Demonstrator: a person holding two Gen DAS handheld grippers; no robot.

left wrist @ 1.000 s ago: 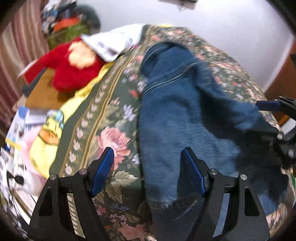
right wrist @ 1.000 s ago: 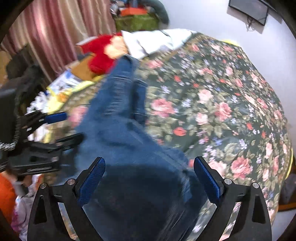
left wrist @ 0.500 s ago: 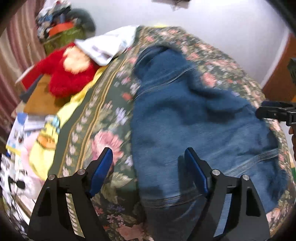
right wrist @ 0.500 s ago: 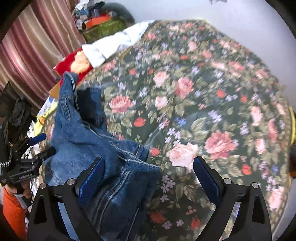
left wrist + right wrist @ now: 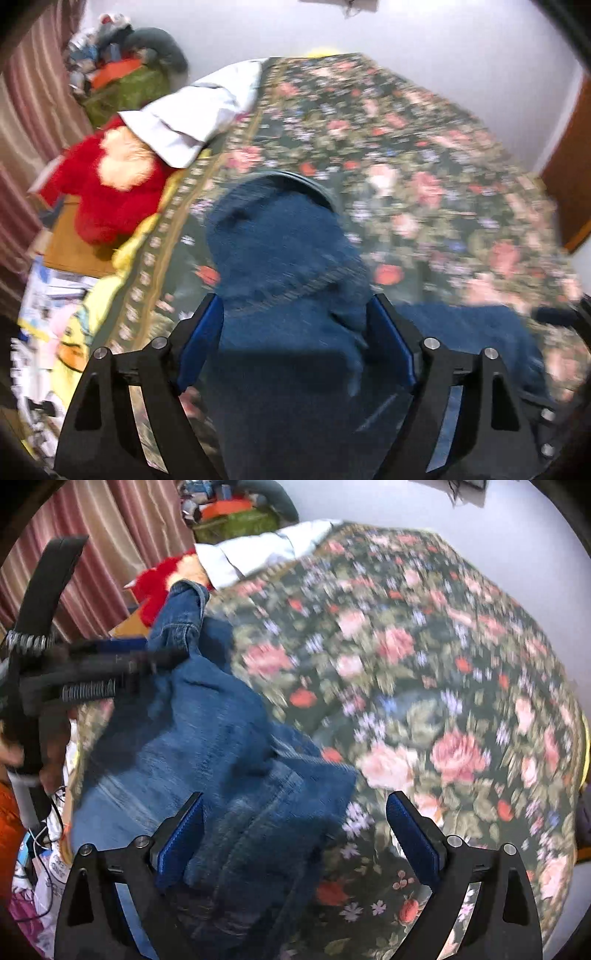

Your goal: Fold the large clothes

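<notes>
The left hand-held gripper (image 5: 295, 347), jaws opening, straddles the jeans (image 5: 288, 258); the right hand-held gripper (image 5: 295, 834), spread at three o'clock, readies a fold.

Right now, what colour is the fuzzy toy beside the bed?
Red, with a pale patch: the fuzzy toy shows best in the left wrist view.

**Jeans bunching up toward the near edge of the bed**

The jeans (image 5: 291, 258), spread long across the floral bedspread (image 5: 424, 177) a second ago, are now gathering into a shorter heap, baring more bedspread. The left tongs (image 5: 295, 339) are opening with denim between their pads. The right tongs (image 5: 295, 834) are now straddling the denim's edge.
</notes>
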